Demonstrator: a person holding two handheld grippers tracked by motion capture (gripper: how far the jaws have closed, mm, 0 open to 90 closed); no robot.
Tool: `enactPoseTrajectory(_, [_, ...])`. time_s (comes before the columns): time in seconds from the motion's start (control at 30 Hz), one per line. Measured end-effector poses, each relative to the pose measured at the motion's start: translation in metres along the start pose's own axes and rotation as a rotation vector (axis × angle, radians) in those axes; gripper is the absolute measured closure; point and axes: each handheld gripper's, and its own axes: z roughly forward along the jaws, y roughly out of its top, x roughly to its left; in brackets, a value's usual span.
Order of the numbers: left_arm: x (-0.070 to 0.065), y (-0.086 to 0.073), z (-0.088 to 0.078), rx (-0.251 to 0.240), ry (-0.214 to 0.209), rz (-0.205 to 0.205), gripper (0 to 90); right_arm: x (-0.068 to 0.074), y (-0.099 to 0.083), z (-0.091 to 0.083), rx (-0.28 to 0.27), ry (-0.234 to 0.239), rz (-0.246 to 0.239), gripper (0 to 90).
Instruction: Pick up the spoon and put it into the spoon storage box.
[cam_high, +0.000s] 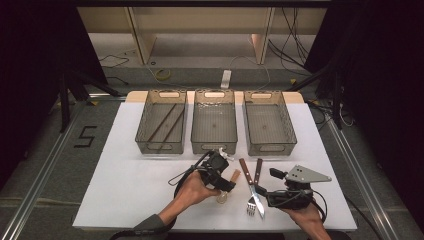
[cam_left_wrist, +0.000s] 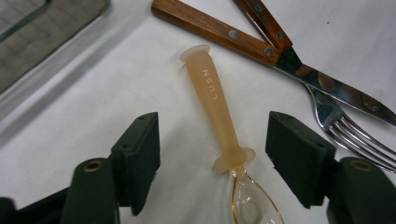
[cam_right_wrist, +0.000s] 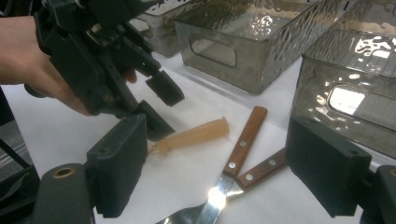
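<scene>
Left gripper (cam_left_wrist: 212, 154) unclenched astride the spoon (cam_left_wrist: 219, 112) — handle pointing away toward the bins (cam_high: 214, 127).

- The left gripper (cam_left_wrist: 212, 158) has its two black jaws standing apart, one on each side of a spoon (cam_left_wrist: 222, 126), touching neither side.
- The spoon's peach handle runs up the frame's middle; its clear bowl sits at the bottom edge.
- A wooden-handled knife (cam_left_wrist: 261, 51) and fork (cam_left_wrist: 327, 112) cross at upper right.
- A basket (cam_left_wrist: 42, 42) fills the upper left corner.

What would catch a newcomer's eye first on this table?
The left gripper, fingers apart either side of a translucent peach-handled plastic spoon near the table's front edge. Just right of it, a wooden-handled knife and wooden-handled fork lie crossed. Behind them stand three clear grey plastic bins in a row.
</scene>
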Motion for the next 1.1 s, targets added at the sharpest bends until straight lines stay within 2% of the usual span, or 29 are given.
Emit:
enactPoseTrajectory(0.2, [-0.001,0.001,0.006,0.023,0.001,0.012,45.0,0.000,0.000,0.000,0.001,0.000,0.000,22.2])
enactPoseTrajectory(0.53, [-0.007,0.000,0.017,0.048,0.001,0.022,53.9,0.000,0.000,0.000,0.000,0.002,-0.002,22.2])
enactPoseTrajectory(0.67, [-0.008,-0.001,0.019,0.055,-0.002,0.040,58.3,0.000,0.000,0.000,0.000,0.002,-0.001,22.2])
enactPoseTrajectory(0.73, [-0.010,0.000,0.019,0.060,0.015,0.066,59.3,0.000,0.000,0.000,0.003,0.002,-0.001,22.2])
enactPoseTrajectory(0.87, [-0.013,-0.001,0.019,0.061,0.036,0.089,64.7,0.000,0.000,0.001,0.006,0.002,0.000,22.2])
enactPoseTrajectory(1.1, [-0.013,-0.002,0.020,0.058,0.040,0.102,68.4,0.001,0.000,0.001,0.006,0.002,0.001,22.2])
